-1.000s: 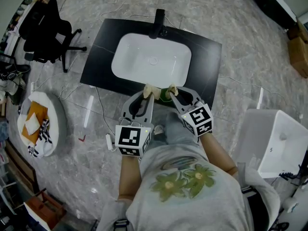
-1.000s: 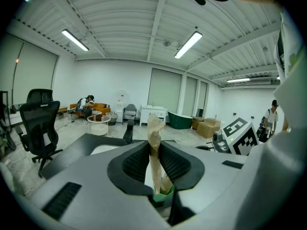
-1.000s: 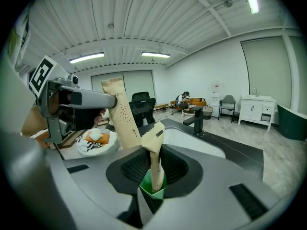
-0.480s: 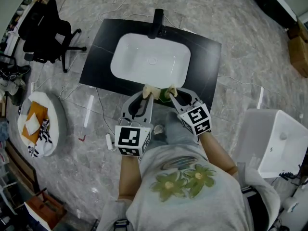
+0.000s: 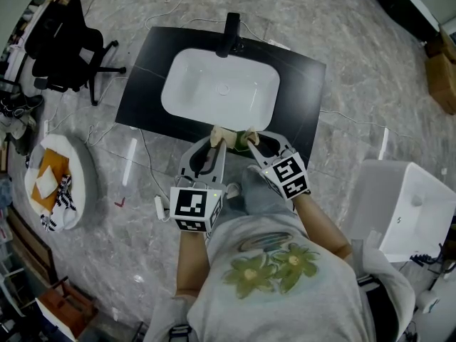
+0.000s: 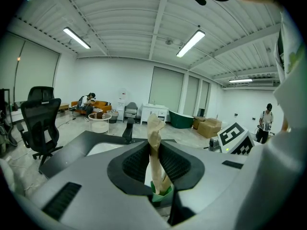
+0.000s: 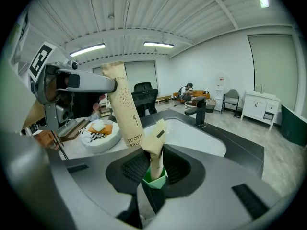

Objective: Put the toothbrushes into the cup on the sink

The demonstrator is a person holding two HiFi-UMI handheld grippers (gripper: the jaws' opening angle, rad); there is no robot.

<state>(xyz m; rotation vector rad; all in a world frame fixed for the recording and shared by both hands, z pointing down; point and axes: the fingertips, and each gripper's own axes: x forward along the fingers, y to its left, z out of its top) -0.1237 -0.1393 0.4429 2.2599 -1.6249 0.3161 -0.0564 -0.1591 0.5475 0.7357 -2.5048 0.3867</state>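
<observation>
While the person stands at the front edge of the black counter (image 5: 149, 84), both grippers meet close together just before the white sink (image 5: 199, 91), with the black faucet (image 5: 231, 34) on the far side.

The left gripper (image 5: 214, 140) is clenched on a wrapped toothbrush (image 6: 154, 133). In the left gripper view the beige paper packet stands almost upright between the two pads and rises well above them. The right gripper view shows the same packet (image 7: 122, 104) from the side, with the words "TOOTH BRUSH" printed low on it.

The right gripper (image 5: 251, 138) is also closed, and it grasps a second paper packet (image 7: 156, 138) of the same beige colour. This packet is shorter, its top is bent over, and I cannot tell whether a brush is inside.

At the foot of each packet a green cup (image 7: 154, 178) shows between the jaws. The lower ends of the paper seem to stand in it. In the head view the cup (image 5: 244, 140) is a small green patch at the near edge of the counter, between the two gripper tips.

An office chair (image 5: 68, 45) stands well apart on the floor, to the left of the counter.
</observation>
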